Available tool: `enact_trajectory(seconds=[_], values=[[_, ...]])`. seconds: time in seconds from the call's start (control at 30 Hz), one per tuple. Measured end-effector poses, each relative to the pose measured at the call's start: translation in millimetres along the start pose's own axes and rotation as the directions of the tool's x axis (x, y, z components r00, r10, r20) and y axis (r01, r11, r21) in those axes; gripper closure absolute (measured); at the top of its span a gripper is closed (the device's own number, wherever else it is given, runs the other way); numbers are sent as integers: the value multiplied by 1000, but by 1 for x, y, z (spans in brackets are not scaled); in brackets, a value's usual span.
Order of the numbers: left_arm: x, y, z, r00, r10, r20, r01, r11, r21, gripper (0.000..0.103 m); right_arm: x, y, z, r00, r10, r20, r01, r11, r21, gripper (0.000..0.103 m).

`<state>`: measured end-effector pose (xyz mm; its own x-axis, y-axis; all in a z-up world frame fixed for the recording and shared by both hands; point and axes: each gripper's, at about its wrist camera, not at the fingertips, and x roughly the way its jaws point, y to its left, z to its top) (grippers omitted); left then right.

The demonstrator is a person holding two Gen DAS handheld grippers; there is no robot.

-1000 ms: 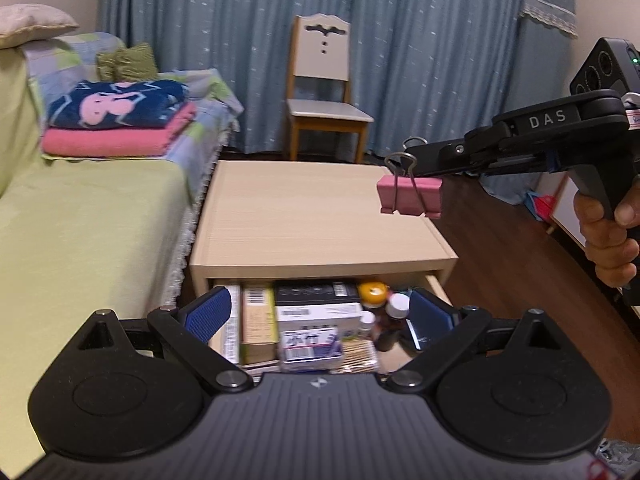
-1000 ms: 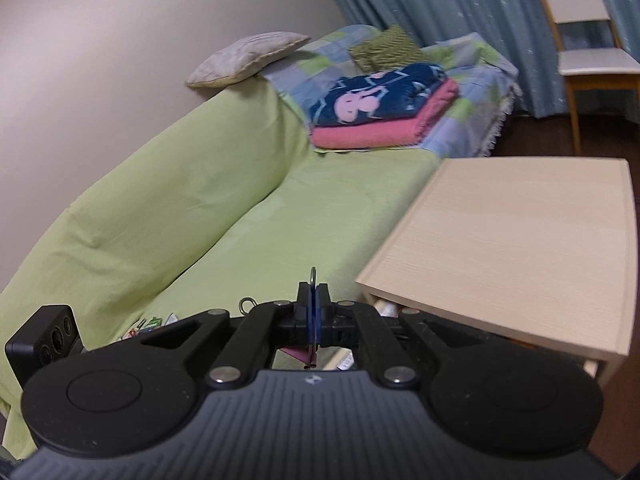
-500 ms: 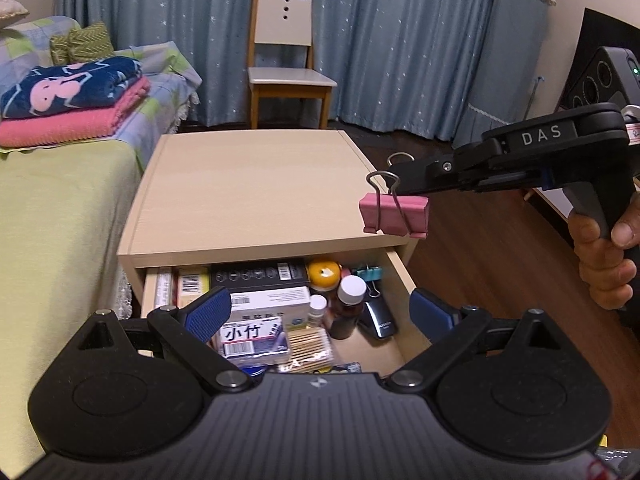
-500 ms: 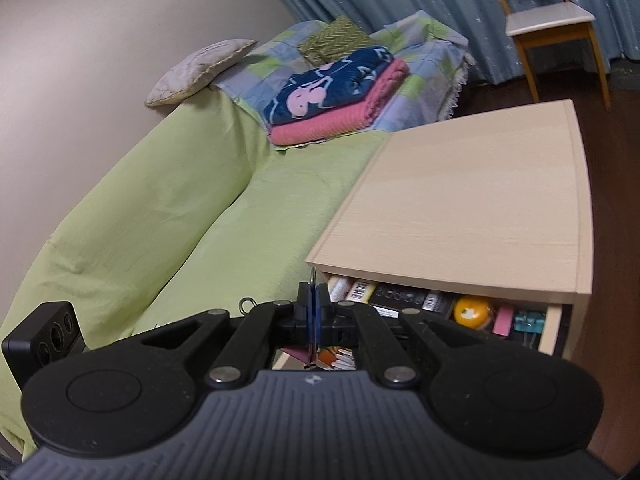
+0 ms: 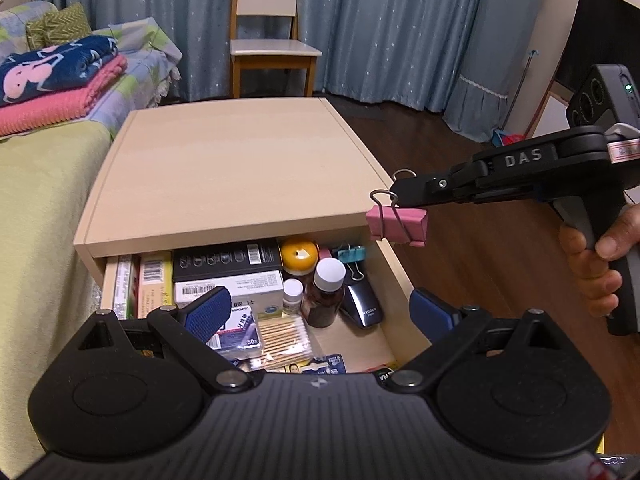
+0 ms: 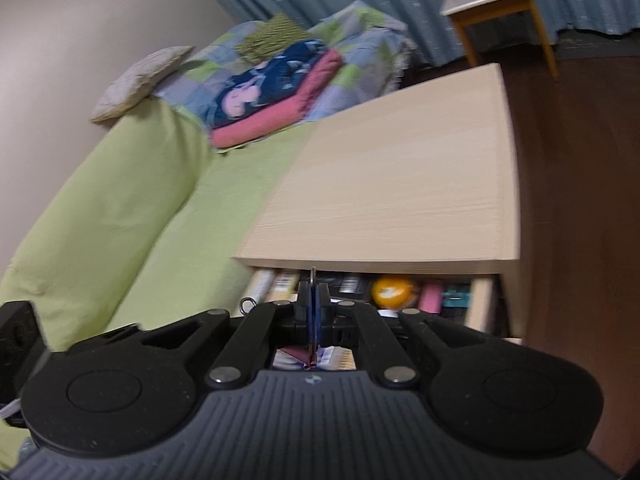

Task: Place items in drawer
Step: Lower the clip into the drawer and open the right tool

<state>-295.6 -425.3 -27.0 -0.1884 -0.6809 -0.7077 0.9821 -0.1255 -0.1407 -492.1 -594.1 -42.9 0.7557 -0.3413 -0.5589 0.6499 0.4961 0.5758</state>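
We see the right gripper (image 5: 404,196) clamped on a pink binder clip (image 5: 397,225), which hangs above the right wall of the open drawer (image 5: 394,268). Our left gripper (image 5: 316,314) hovers over the drawer, fingers spread wide and empty.

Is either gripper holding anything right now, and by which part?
The right gripper holds a pink binder clip by its wire handles. The left gripper is open and empty.

Binder clip (image 5: 397,225) hangs over drawer (image 5: 394,264) right edge, table (image 5: 228,172) behind
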Motion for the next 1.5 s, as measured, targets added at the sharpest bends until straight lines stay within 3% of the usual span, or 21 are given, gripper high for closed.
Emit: enact_trajectory(seconds=[0.27,0.6,0.8,1.07,1.17,1.23,1.33,1.5], values=[[14,6,-6,999,7,-43,-7,1000,-12,6,30,-30,-10,989,-145,1,145,989,3,102],[23,16,-7,998,18,-68,-21,999,-35,6,80,-37,-14,968,-253,-2,252,967,-23,102],[25,23,-7,997,23,-75,-27,998,-50,6,99,-28,-18,937,-349,28,350,929,-121,102],[28,27,-8,996,22,-86,-27,998,-60,6,120,-11,-30,880,-462,110,475,844,-250,101],[27,29,-10,996,26,-89,-31,998,-61,6,114,-11,-27,881,-461,108,473,849,-238,101],[26,30,-11,996,27,-89,-33,997,-64,6,105,-13,-25,881,-457,120,473,851,-228,93],[28,31,-11,995,26,-91,-33,997,-69,6,84,-18,-22,884,-448,135,467,863,-196,89],[32,28,-9,996,15,-93,-21,998,-64,6,59,-23,-20,898,-423,118,438,884,-162,89]])
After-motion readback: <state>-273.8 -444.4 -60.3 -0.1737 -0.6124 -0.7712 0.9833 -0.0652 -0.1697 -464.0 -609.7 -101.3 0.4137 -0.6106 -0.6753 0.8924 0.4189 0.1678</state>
